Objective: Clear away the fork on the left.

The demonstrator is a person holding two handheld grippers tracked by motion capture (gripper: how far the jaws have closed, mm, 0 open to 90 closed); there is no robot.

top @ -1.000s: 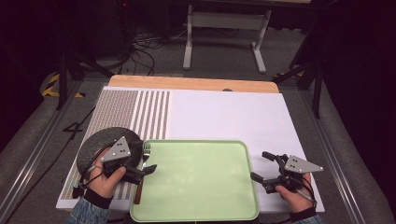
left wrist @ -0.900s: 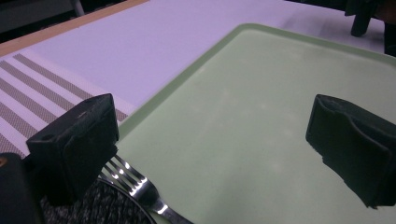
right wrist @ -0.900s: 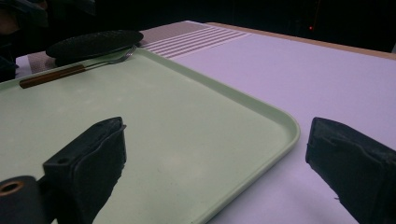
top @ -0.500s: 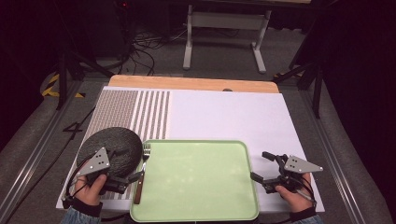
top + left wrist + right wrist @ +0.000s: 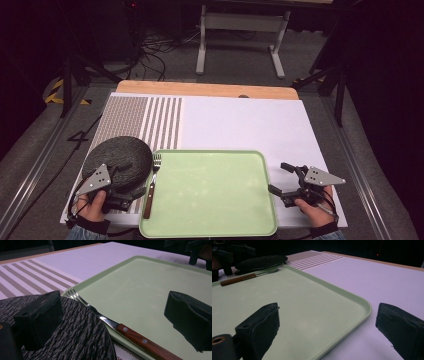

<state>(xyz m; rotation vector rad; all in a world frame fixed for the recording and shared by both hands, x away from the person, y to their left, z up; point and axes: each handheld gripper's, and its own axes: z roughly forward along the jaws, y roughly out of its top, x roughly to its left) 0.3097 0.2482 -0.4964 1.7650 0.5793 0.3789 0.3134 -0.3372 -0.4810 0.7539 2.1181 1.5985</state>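
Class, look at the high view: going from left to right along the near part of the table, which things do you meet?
Left gripper → round dark textured plate → wooden-handled fork → pale green plastic tray → right gripper.

Only readable mark I can spot is a big "4" (image 5: 76, 140) on the grey floor (image 5: 35, 150), off beyond the worktop's (image 5: 240, 120) edge on the left tool's (image 5: 131, 196) outer side, a bit farther out than it. Nothing else carries text.

Fork (image 5: 120, 326) handle end cut off by bottom edge in left gripper view; plate (image 5: 75, 337) cropped too.
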